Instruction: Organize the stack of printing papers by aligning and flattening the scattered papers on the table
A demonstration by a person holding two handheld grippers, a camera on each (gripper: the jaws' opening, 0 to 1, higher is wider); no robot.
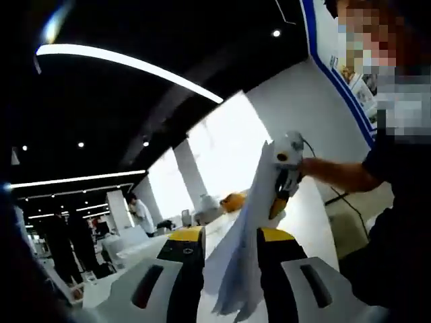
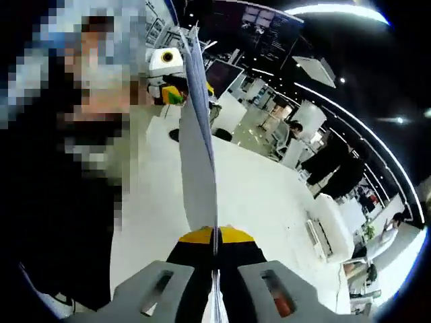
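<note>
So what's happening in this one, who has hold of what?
A person holds a gripper in each hand, and both are clamped on the same stack of white printing papers, lifted off the white table and seen edge-on. The left gripper grips one end, its yellow-tipped fingers on either side of the sheets. The right gripper pinches the other end. The sheets fan slightly, so they are not yet aligned.

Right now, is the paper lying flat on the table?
No, the paper is held up edge-on, clamped in the right gripper, above the white table.
</note>
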